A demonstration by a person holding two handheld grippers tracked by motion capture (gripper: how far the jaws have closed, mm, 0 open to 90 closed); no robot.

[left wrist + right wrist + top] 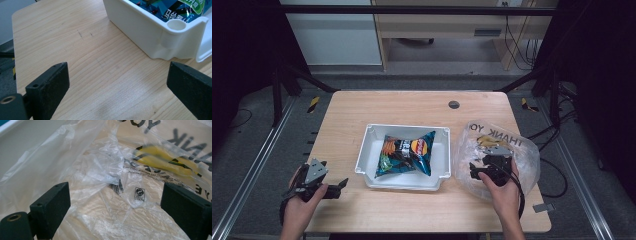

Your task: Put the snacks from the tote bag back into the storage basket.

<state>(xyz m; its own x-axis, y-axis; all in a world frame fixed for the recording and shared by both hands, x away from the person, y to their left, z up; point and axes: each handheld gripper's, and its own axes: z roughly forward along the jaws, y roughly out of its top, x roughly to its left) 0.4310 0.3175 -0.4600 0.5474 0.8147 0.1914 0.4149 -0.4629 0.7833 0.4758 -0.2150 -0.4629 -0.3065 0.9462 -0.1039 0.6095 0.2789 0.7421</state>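
High view, read from the left: the left gripper (343, 183) rests at the near left corner of the tabletop (347, 120), its jaws spread wide with nothing between them, pointing toward the white tray (368, 150) that sits just beside it in the middle. One chip bag (407, 154) lies flat inside that tray, puffed and glossy; it is probably light, slippery and easy to crush, so a pinch on a crimped end seam would suit it better than a squeeze across the middle. Further right, the right gripper (473, 167) is over the clear plastic bag (522, 150), which lies crumpled on the right side of the tabletop, just beside the tray. In the right gripper view the jaws stand wide apart with wrinkled film (100, 170) between them, gripping nothing. This bag looks thin, limp and slick; it would likely collapse and slide, so a raised fold or the rim of its mouth seems the best hold. Count: one tray, one chip bag, one plastic bag, two grippers.
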